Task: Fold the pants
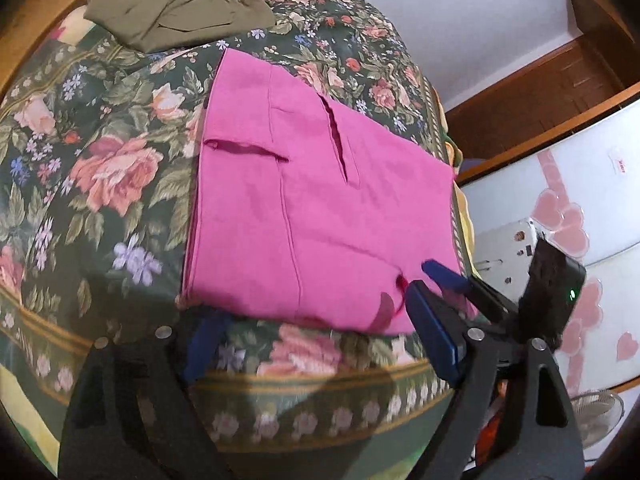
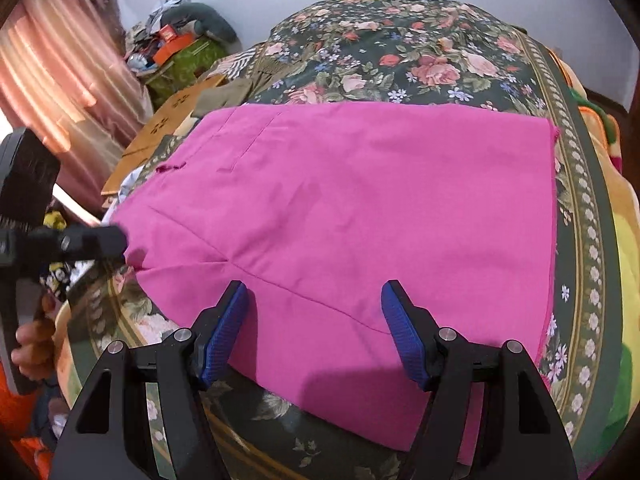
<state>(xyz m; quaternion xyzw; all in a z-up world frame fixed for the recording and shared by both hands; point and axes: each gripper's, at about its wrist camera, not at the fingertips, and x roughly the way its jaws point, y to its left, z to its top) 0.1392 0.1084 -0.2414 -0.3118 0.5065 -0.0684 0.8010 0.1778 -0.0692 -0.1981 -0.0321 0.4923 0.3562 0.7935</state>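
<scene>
Both grippers stand released, the left (image 1: 312, 320) at the near edge of the pink pants (image 1: 316, 196), which lie flat and folded on the floral bedspread (image 1: 100, 168), while the right (image 2: 314, 328) hovers over their near hem, an olive garment (image 1: 176, 12) lying well apart beyond.

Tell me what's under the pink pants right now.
The pink pants lie flat on the floral bedspread, which shows all around them. Folded layers show at their edge in the left wrist view; anything else beneath is covered.
</scene>
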